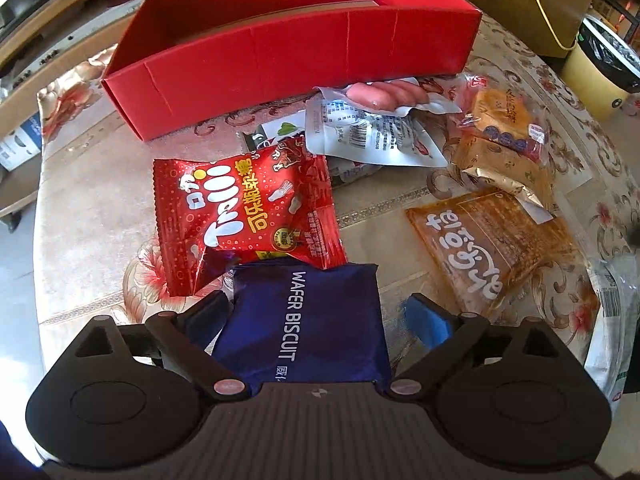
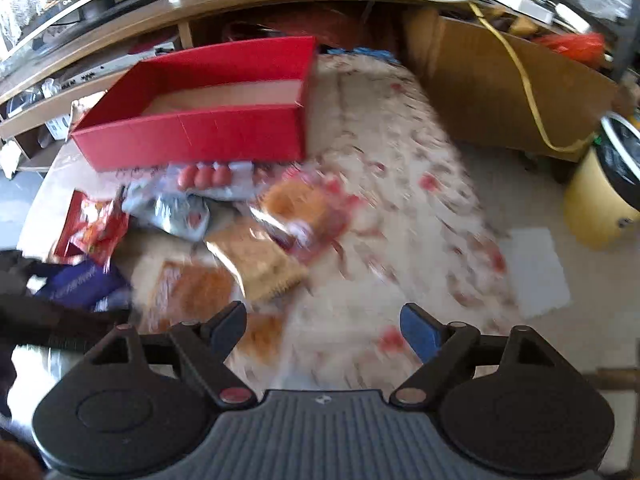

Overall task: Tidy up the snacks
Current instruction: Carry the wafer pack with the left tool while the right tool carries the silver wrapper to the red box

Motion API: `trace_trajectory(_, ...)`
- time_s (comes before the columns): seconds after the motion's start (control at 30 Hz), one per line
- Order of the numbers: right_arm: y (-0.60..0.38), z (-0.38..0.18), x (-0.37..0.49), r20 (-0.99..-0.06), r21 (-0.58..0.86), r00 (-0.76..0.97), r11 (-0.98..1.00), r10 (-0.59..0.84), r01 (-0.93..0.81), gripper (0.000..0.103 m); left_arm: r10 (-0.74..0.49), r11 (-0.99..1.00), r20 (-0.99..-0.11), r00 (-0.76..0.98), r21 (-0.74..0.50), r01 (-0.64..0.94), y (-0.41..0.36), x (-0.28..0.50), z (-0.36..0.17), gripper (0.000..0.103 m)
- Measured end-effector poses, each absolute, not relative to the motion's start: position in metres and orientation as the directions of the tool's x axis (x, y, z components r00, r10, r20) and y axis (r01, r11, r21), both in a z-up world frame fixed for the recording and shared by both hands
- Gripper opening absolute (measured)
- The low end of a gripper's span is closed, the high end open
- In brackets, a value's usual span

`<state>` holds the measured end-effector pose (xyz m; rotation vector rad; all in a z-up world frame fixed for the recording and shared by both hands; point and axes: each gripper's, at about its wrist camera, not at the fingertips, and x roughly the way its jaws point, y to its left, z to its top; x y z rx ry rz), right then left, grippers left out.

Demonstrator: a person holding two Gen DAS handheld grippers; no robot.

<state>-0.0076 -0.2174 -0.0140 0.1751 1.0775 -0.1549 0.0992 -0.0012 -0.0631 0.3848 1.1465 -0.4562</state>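
Note:
A dark blue wafer biscuit pack (image 1: 312, 332) lies flat on the flowered tablecloth between the fingers of my left gripper (image 1: 318, 314). The jaws stand wide open, and the right pad is clear of the pack. Beyond it lie a red gummy bag (image 1: 244, 208), an orange pack (image 1: 492, 248), a white pouch (image 1: 360, 132) and pink sausages (image 1: 384, 94). The red box (image 1: 280, 60) stands behind them, seemingly with nothing in it. In the blurred right wrist view my right gripper (image 2: 324, 332) is open over bare cloth, right of the snack pile, with the red box (image 2: 192, 140) far left.
A yellow bin (image 2: 600, 200) and a brown cardboard box (image 2: 500, 92) stand off the table to the right. A clear wrapper (image 1: 616, 320) lies at the table's right edge. Shelves with cables run along the back.

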Motion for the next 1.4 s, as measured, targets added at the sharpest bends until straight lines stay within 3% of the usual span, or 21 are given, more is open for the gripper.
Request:
trace_trajectory(0.23, -0.191, -0.053, -0.051, -0.938, 0.143, 0.344, 0.949, 0.040, 0.280, 0.075, -0.147, 0.850, -0.924, 0.352, 0.064, 0.523, 0.000, 0.097, -0.066, 0.102)
trace_trajectory(0.33, -0.173, -0.070, -0.040, -0.943, 0.092, 0.332, 0.962, 0.002, 0.259, 0.075, -0.154, 0.849, -0.924, 0.350, 0.058, 0.526, 0.004, 0.096, -0.067, 0.103)
trace_trajectory(0.47, -0.178, -0.079, -0.038, -0.946, 0.132, 0.322, 0.957, 0.044, 0.257, 0.097, -0.158, 0.845, -0.924, 0.349, 0.056, 0.532, 0.007, 0.095, -0.065, 0.103)
trace_trajectory(0.53, -0.178, -0.081, -0.036, -0.949, 0.138, 0.309, 0.960, 0.058, 0.244, 0.096, -0.158, 0.847, -0.924, 0.348, 0.055, 0.529, 0.009, 0.096, -0.064, 0.101)
trace_trajectory(0.6, -0.175, -0.078, -0.035, -0.952, 0.120, 0.302, 0.972, 0.054, 0.204, 0.090, -0.158, 0.849, -0.921, 0.357, 0.058, 0.525, 0.010, 0.095, -0.061, 0.095)
trace_trajectory(0.63, -0.175, -0.075, -0.036, -0.951, 0.102, 0.307, 0.977, 0.040, 0.189, 0.076, -0.161, 0.853, -0.919, 0.361, 0.055, 0.520, 0.012, 0.094, -0.059, 0.090)
trace_trajectory(0.67, -0.175, -0.070, -0.037, -0.945, 0.089, 0.326, 0.982, 0.032, 0.164, 0.054, -0.164, 0.857, -0.916, 0.366, 0.051, 0.513, 0.014, 0.094, -0.057, 0.082)
trace_trajectory(0.73, -0.179, -0.063, -0.034, -0.935, 0.104, 0.350, 0.987, 0.055, 0.123, 0.043, -0.170, 0.865, -0.912, 0.373, 0.043, 0.501, 0.018, 0.095, -0.052, 0.073)
trace_trajectory(0.9, -0.183, -0.056, -0.023, -0.926, 0.099, 0.372, 0.993, 0.069, 0.062, 0.039, -0.160, 0.869, -0.911, 0.380, 0.052, 0.492, 0.017, 0.092, -0.049, 0.071)
trace_trajectory(1.4, -0.193, -0.022, -0.026, -0.843, 0.269, 0.485, 0.963, 0.232, 0.007, 0.036, -0.299, 0.899, -0.869, 0.394, -0.118, 0.422, 0.026, 0.071, -0.010, 0.070)
